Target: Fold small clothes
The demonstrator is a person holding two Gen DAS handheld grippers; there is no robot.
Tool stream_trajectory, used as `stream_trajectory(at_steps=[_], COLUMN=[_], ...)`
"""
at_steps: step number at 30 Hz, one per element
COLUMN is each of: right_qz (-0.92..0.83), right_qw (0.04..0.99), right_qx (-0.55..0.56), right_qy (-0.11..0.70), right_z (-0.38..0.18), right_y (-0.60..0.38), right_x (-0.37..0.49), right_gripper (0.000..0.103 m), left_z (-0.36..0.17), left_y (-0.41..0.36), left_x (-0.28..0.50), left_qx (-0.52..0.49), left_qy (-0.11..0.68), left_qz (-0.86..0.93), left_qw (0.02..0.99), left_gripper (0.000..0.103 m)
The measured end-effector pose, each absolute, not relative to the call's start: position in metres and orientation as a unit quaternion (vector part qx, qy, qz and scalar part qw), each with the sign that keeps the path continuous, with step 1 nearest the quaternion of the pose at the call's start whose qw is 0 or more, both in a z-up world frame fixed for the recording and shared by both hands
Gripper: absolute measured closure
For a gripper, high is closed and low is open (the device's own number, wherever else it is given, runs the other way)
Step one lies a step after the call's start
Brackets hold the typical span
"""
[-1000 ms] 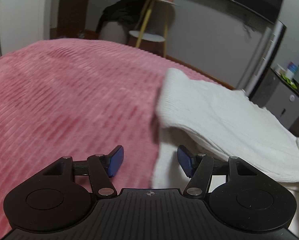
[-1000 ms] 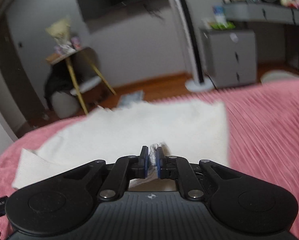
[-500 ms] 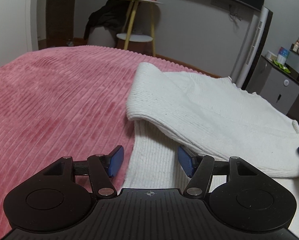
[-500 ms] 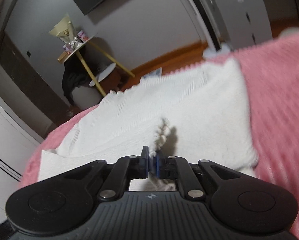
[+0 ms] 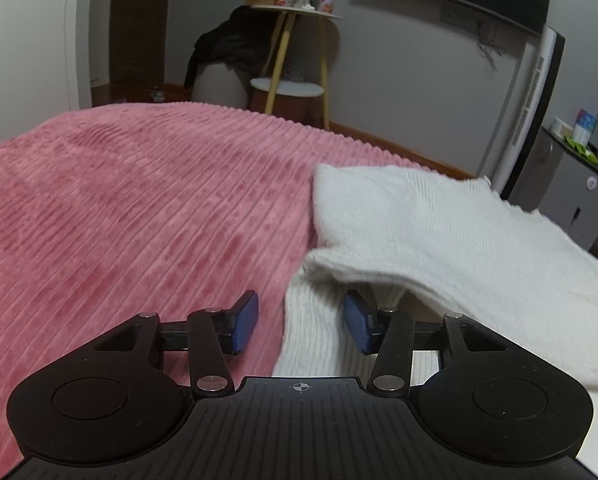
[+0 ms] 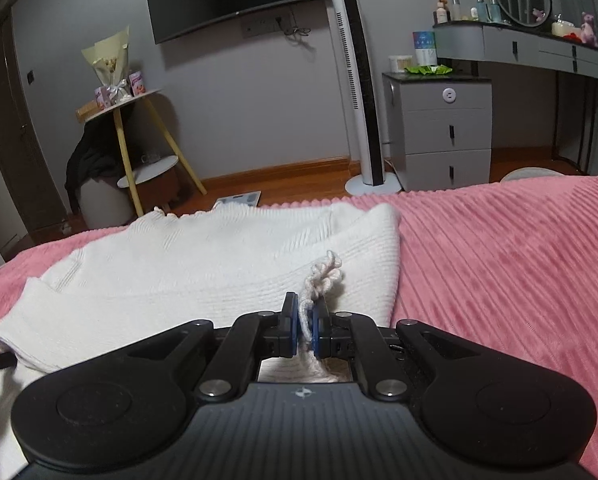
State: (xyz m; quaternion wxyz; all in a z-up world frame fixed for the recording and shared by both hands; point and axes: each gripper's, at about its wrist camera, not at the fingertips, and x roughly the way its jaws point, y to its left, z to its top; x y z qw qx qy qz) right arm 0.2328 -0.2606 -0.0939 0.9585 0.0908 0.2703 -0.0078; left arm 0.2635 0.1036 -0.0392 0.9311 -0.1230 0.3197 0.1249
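A white sweater lies on the pink bed, partly folded over itself. The right claw is narrow and pinches a knitted edge of the sweater. The left claw is wide, its two fingers on both sides of the sweater's ribbed edge.

left gripper: matte black ribbed body, round side discs, silver pivot screws, blue pads, crosshair mark | right gripper: same build, blue pads, small central logo
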Motion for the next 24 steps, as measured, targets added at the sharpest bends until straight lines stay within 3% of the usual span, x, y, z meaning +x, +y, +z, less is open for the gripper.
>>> stream_trajectory(at_steps=[4,5,6,7,12,17,24], right_qz=[0.001,0.003,0.004,0.003,-0.023,-0.032,-0.008], right_qw=[0.956,0.955,0.954,0.955,0.973,0.962,0.962], right_qx=[0.111,0.118,0.123,0.123,0.084,0.089,0.109], right_qy=[0.272,0.273,0.273,0.268,0.216,0.256,0.25], right_z=[-0.099,-0.1,-0.101,-0.102,-0.095,-0.112,-0.112], right_y=[-0.267,-0.27,-0.272,-0.272,-0.264,-0.269,-0.272], right_x=[0.239,0.24,0.24,0.24,0.233,0.243,0.238], right_gripper=[0.097,0.097,0.097,0.097,0.097,0.097,0.097], left_z=[-0.042,-0.042,-0.042,-0.042,-0.04,-0.049,-0.046], left_y=[0.105,0.104,0.103,0.103,0.101,0.103,0.105], left_x=[0.273,0.275,0.275,0.276,0.272,0.277,0.274], left_qx=[-0.115,-0.113,-0.111,-0.117,-0.124,-0.122,-0.136], left_qy=[0.312,0.306,0.3,0.296,0.277,0.299,0.299], left_qz=[0.111,0.109,0.11,0.109,0.114,0.119,0.121], left_qw=[0.937,0.939,0.941,0.942,0.946,0.939,0.937], left_gripper=[0.052,0.064,0.082,0.085,0.086,0.086,0.086])
